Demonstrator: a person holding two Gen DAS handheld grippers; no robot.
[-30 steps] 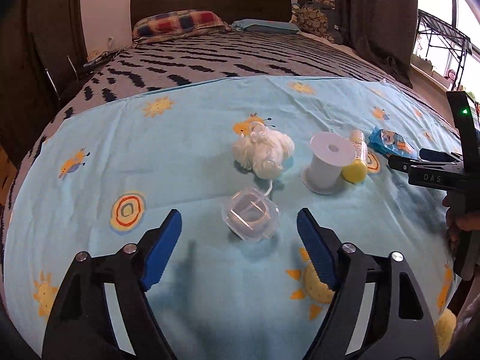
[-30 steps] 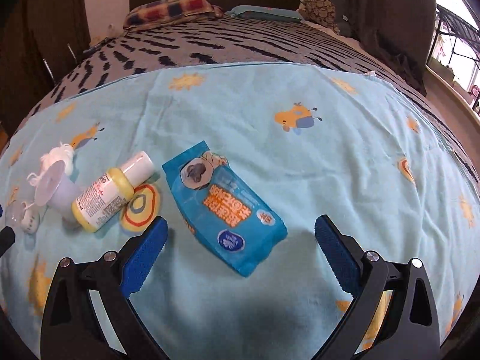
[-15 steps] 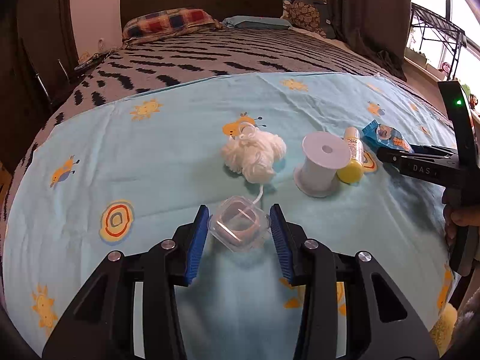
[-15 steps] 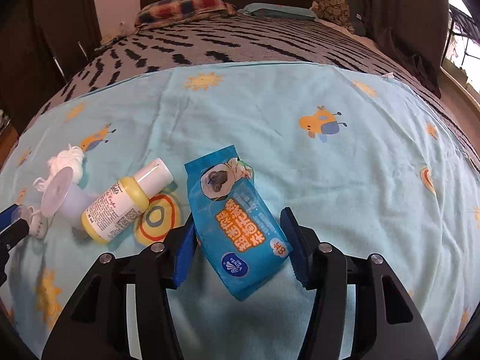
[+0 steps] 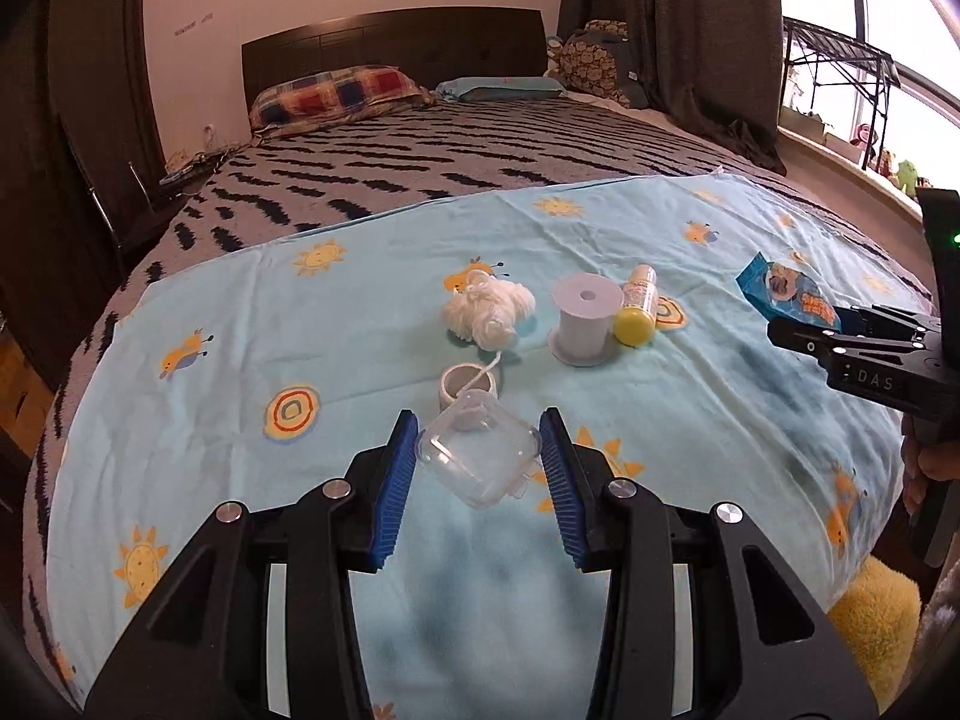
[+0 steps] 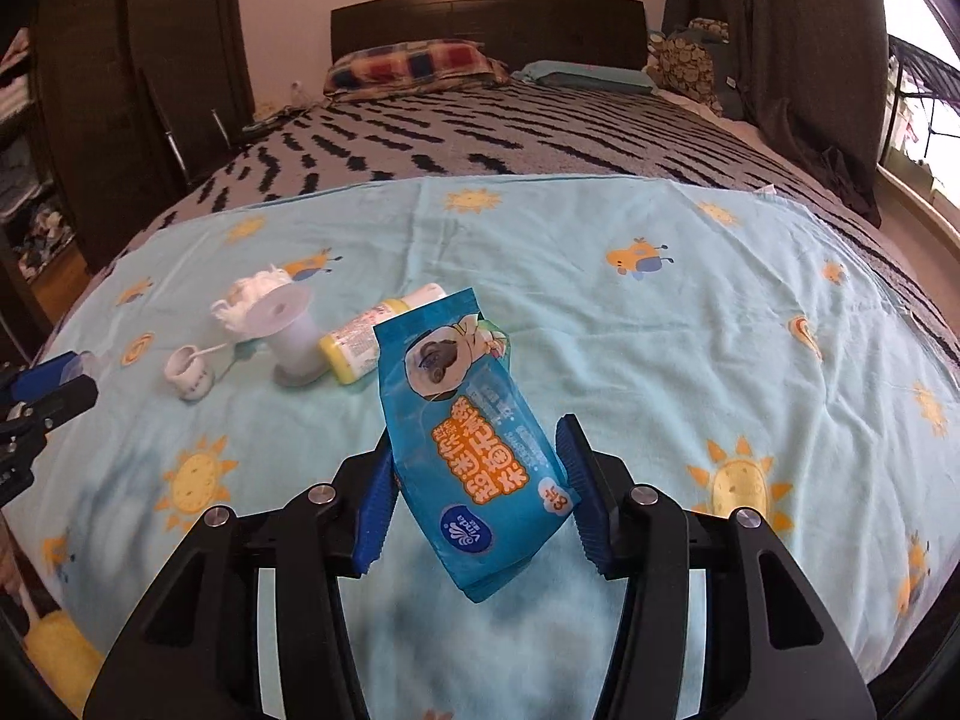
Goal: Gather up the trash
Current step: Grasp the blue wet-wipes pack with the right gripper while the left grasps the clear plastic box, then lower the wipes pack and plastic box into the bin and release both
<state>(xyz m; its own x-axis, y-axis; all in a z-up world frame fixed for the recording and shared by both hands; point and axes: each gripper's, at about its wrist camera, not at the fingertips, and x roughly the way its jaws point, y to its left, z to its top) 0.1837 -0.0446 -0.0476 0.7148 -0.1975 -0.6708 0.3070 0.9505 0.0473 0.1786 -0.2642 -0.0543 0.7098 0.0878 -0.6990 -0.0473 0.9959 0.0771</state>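
Observation:
A clear plastic box (image 5: 477,459) hangs just above the light blue blanket (image 5: 240,330), and my left gripper (image 5: 478,429) is shut on its sides. Right behind it a small white roll (image 5: 467,384) lies on the blanket with a strand of yarn across it. My right gripper (image 6: 476,441) is shut on a blue wipes packet (image 6: 468,420), which is lifted and tilted up off the blanket. In the left wrist view the right gripper (image 5: 840,330) and the packet (image 5: 786,294) show at the right edge.
A white yarn ball (image 5: 489,312), a white spool (image 5: 585,324) and a yellow bottle (image 5: 637,312) lie mid-blanket. A striped bedcover (image 5: 480,150) and pillows lie beyond. A yellow fluffy thing (image 5: 870,600) sits past the bed's near right edge. A chair stands at the left.
Both grippers went from open to shut, the left on the clear box, the right on the blue packet. Both things have risen off the blanket, which uncovered the small white roll.

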